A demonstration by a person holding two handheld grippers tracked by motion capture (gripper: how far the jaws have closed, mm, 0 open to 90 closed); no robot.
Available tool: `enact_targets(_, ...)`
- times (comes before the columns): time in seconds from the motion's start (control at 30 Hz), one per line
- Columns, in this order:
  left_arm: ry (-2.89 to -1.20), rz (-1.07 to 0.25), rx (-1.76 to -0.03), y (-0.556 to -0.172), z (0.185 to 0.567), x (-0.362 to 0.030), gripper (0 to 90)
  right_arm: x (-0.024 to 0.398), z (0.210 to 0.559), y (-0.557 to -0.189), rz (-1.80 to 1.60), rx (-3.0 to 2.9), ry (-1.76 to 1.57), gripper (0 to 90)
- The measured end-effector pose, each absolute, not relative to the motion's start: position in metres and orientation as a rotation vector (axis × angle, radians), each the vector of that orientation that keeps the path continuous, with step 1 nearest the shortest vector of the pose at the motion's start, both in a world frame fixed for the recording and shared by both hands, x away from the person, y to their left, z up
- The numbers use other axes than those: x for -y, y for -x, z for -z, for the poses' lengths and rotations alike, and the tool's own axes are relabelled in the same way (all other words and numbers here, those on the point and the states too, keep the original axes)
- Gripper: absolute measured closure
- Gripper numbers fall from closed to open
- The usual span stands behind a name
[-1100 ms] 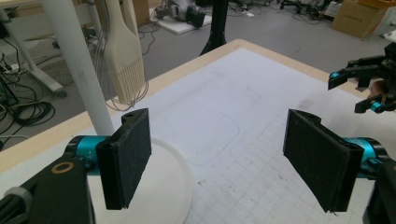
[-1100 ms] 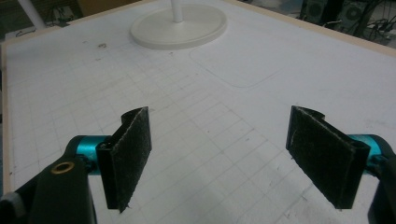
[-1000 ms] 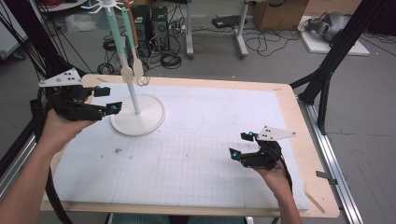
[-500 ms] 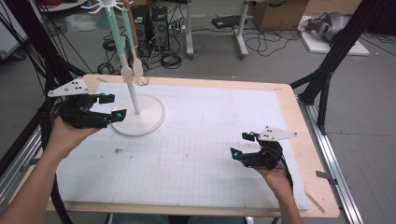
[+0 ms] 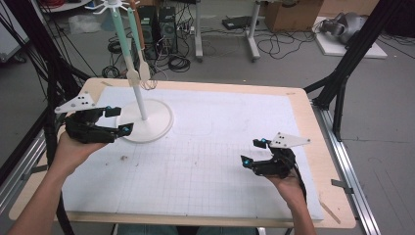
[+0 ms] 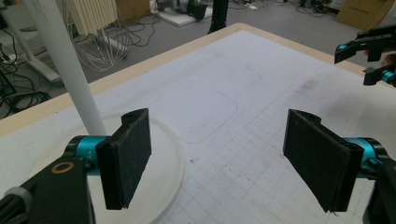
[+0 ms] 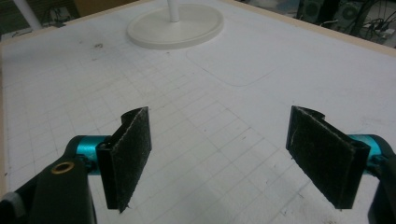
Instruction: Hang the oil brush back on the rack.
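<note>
Gaping felt-padded left tongs (image 6: 217,156), round white stand base (image 6: 166,156), gridded mat (image 5: 205,161)

The left black two-jaw tongs (image 5: 115,120) are sinking toward the white gridded surface (image 5: 205,161); nearing the round white stand base (image 5: 156,125).

No words, labels, brands or numbers are showing clearly enough to be read anywhere in these views. The white mat (image 5: 205,161) lying on the counter (image 5: 313,147) is carrying only a printed grid of thin lines and a rounded outline, with no lettering beside them. The cardboard box (image 5: 288,14) standing on the floor behind is showing no legible marking either.
</note>
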State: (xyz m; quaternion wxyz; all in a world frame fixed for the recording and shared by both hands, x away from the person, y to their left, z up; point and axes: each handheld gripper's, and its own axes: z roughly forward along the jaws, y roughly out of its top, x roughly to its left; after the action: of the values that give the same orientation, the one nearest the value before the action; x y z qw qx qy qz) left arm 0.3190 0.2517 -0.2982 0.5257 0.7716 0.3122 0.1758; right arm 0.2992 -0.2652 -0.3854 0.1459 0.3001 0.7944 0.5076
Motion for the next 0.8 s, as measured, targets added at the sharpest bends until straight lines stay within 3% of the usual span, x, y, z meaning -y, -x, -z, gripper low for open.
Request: enact_targets(0.8, -1.835, -0.436, -0.761, -0.307, 0.326, -0.251, 23.9, 0.265, 0.386, -0.299, -1.456, -2.292, -0.87, 21.0)
